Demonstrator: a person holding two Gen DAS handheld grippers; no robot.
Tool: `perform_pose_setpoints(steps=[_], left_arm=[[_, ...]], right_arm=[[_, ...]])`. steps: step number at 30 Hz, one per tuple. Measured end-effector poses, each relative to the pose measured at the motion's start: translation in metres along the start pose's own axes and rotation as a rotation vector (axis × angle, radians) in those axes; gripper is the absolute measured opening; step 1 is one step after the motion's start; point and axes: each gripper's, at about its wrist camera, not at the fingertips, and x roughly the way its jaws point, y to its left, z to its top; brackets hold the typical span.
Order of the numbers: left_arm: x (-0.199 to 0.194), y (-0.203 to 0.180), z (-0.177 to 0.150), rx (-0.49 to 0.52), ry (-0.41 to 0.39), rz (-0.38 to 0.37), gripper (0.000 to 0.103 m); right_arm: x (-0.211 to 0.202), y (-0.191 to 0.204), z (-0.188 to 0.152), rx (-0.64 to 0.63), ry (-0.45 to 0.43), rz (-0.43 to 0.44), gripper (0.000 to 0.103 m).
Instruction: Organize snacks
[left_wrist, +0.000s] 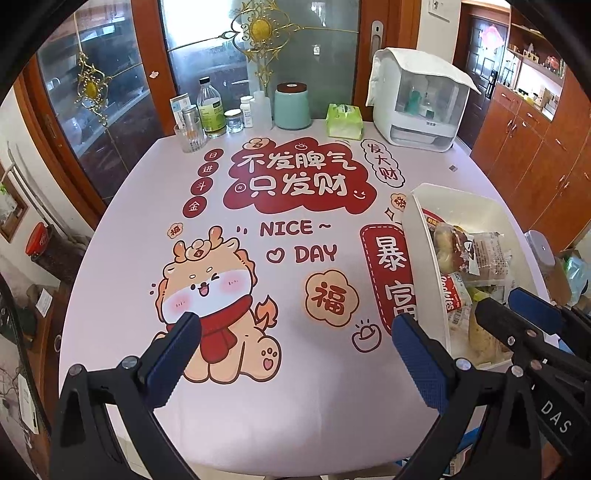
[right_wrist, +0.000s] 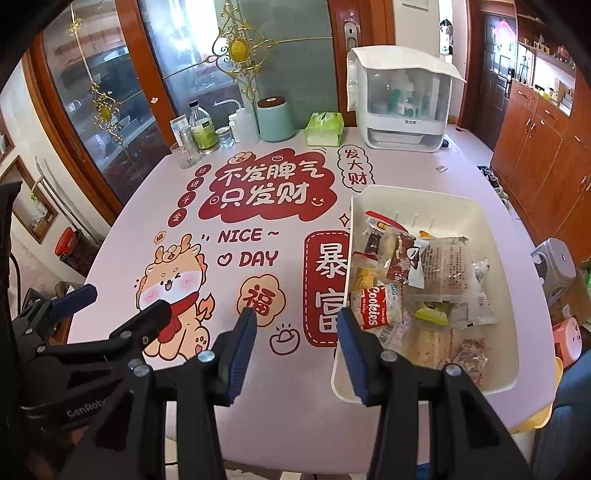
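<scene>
The white plastic bin (right_wrist: 436, 206) sits at 3 o'clock on the table (right_wrist: 280, 398), on the printed pink tablecloth. It holds a loose heap of wrapped snacks: a red "Cookies" packet (right_wrist: 373, 306) against its left wall, a clear bread wrapper (right_wrist: 445, 267) at centre, a yellow-green packet (right_wrist: 430, 312) below it.

Handling, judged from appearance:
- The packets look light and soft. Film wrappers are slippery and crinkle under pressure.
- Baked contents probably crush easily. Use a light pinch.
- Take each packet by its sealed end flap or across its narrow width, not over the filling.
- The bin looks rigid. Its rim is the likely hold if the whole bin is shifted.

Jaw state:
- Left gripper (left_wrist: 295, 350): jaws spread wide, nothing between them. It hangs over the cartoon dragon print at 7 o'clock. Its right finger (left_wrist: 421, 354) lies just beside the bin's left wall; contact cannot be confirmed.
- Right gripper (right_wrist: 295, 347): jaws part open, empty. Its right finger (right_wrist: 352, 350) overlaps the bin's near-left corner at 5 o'clock; contact cannot be confirmed.
</scene>
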Motion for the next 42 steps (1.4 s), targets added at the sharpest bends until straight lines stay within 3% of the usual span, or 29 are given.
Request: perform_pose_setpoints(steps=[22,42], left_arm=[[0.005,0.002,-0.004,0.000,0.012,-0.010,0.102],[0.005,-0.022,-0.010,0.028,0.026,-0.039,0.102]], right_arm=[[0.004,0.001,-0.004,0.004,0.001,-0.007,0.046],[-0.003,-0.027,-0.013,0.053,0.016,-0.024,0.046]])
